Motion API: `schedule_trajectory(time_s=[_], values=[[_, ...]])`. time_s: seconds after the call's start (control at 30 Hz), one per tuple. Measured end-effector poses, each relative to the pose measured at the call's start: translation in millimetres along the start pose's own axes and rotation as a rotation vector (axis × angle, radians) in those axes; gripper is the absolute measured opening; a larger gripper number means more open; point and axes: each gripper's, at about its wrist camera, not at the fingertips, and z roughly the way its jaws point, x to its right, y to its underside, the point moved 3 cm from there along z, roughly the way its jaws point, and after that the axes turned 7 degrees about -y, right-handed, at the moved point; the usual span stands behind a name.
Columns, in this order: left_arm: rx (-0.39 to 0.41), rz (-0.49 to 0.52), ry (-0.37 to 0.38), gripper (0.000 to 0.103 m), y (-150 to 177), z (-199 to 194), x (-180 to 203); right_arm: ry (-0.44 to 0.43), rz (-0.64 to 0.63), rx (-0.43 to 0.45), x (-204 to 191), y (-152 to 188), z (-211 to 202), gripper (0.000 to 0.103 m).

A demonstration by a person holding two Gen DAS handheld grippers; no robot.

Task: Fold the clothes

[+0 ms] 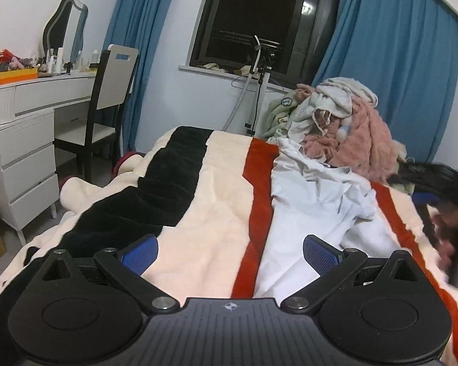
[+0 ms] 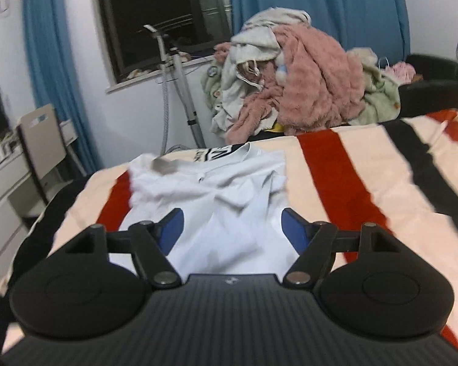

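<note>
1. Jaws of the left gripper (image 1: 230, 254) stand spread wide, blue pads (image 1: 140, 253) far apart, with nothing between them; whether they touch the bedding below cannot be told
2. Under that gap lies the striped blanket (image 1: 210, 213) that covers the bed, cream with black and red bands; one red band runs forward just inside the right-hand pad
3. White shirt (image 1: 314, 201) lies crumpled on the blanket ahead of the left jaws and toward their right side, its near edge passing under the right-hand pad
4. Jaws of the right gripper (image 2: 232, 228) are likewise spread wide and hold nothing
5. In the right wrist view the white shirt (image 2: 216, 201) lies straight ahead of and between the jaws, spread along the blanket (image 2: 366, 177), collar end away from the jaws; both blue pads overlap the cloth in the picture, but contact cannot be told
6. Pile of clothes (image 2: 290, 91), pink fleece with white and pale green pieces, sits beyond the shirt's far end, ahead and slightly right of the right jaws
7. Far left of the left jaws stand a white dressing counter (image 1: 30, 128) with a mirror and bottles, and a chair (image 1: 107, 97) beside it
8. Blue curtains (image 1: 390, 70) flank a dark window (image 1: 259, 21) on the far wall
</note>
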Motion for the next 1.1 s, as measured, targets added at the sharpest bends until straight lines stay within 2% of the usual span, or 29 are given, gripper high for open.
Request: schedule_trajectory(time_s=[0.1,0.23,0.33,0.43,0.53,0.6,0.7,0.8,0.9,1.1], values=[[0.008,-0.006,0.016,0.102,0.0,-20.9,-3.1,-0.039,-0.025,0.022,-11.6,19.2,-69.6,0.072],[-0.019,-0.016,0.038,0.102,4.5,-42.2,-5.3,-0.084,-0.014,0.031,-16.5,58.0,-152.1,0.072],[-0.092,-0.015,0.036,0.102,8.5,-46.3,-9.2,-0.093,0.044,0.013,-6.6,86.9,-192.2,0.072],[-0.204,-0.032,-0.025,0.098,12.3,-40.5,-23.6,-0.064,0.118,-0.028,11.6,110.6,-214.8,0.073],[-0.353,-0.134,-0.039,0.095,14.0,-25.8,-48.9,-0.067,0.200,-0.041,25.2,114.9,-220.5,0.073],[-0.424,-0.174,-0.074,0.092,17.5,-20.4,-62.2,-0.078,0.226,-0.040,27.4,115.6,-219.8,0.073],[-0.483,-0.197,-0.111,0.087,22.4,-20.7,-76.3,-0.081,0.227,-0.057,27.6,119.5,-216.4,0.073],[-0.518,-0.213,-0.081,0.081,24.0,-25.1,-85.7,-0.090,0.250,-0.067,30.3,120.3,-216.4,0.073],[-0.560,-0.163,-0.093,0.071,25.7,-27.1,-84.2,-0.103,0.270,-0.065,32.9,120.3,-218.1,0.073],[-0.634,0.049,-0.167,0.039,33.3,-21.0,-65.9,-0.114,0.289,-0.074,34.5,120.5,-219.6,0.073]])
